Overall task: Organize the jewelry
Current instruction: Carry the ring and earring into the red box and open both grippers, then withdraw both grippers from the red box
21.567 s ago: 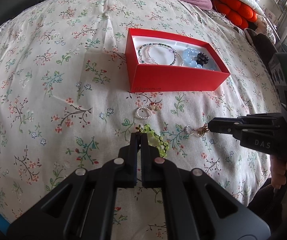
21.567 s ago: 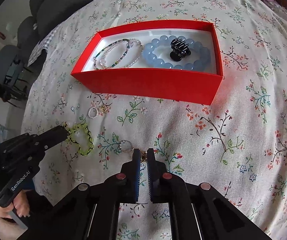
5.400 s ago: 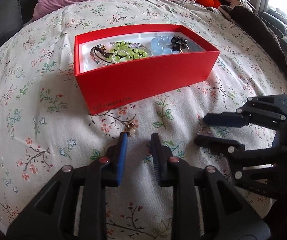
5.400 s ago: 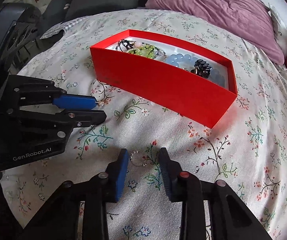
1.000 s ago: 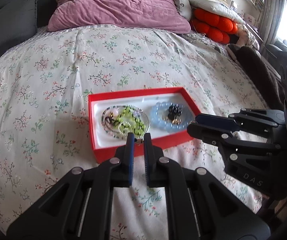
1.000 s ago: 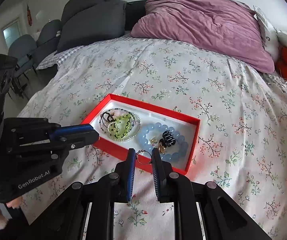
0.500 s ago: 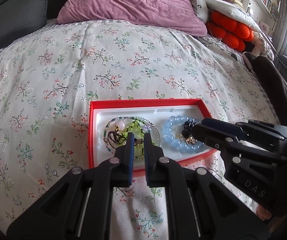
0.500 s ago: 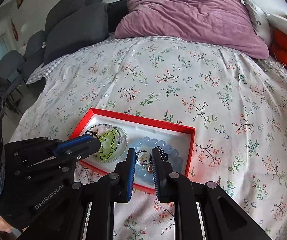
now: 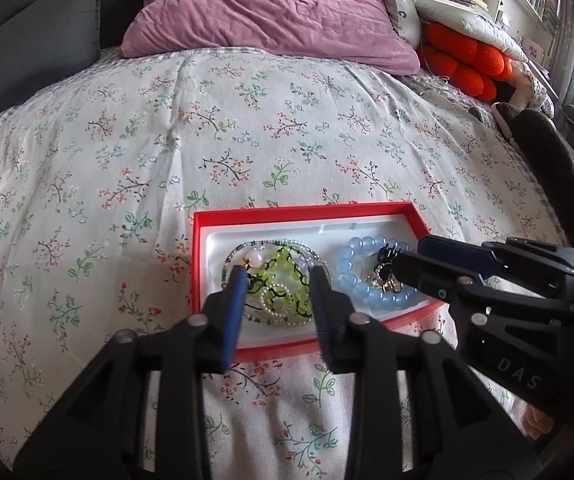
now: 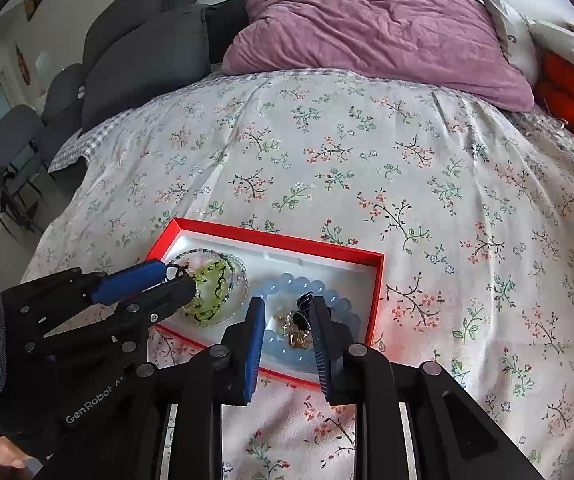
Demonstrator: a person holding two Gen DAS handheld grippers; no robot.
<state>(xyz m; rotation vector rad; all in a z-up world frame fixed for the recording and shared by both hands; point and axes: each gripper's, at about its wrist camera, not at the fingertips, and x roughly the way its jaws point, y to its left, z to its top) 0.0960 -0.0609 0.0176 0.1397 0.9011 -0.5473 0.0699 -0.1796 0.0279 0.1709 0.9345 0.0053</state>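
Both grippers (image 9: 279, 280) (image 10: 285, 310) gaping, empty, over rectangular red box (image 9: 215, 216) holding glossy beaded bracelets (image 9: 361, 268).

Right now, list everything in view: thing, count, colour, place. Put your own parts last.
red box: one, red with white lining, on the floral bedspread, open.
green bead bracelet: one, yellow-green, left half of the box, lying over the thin strands.
thin bead strands: count unclear, mixed pale and dark, ringing the green one.
small pearl ring: one, white, on the same pile.
blue bead bracelet: one, pale blue, right half of the box.
black hair clip: one, inside the blue bracelet, with small gold pieces.
purple pillow: one, head of the bed.
grey cushions: several, far left.
orange cushion: one, far right.
left gripper: open, above the box's left half.
right gripper: open, above the blue bracelet.
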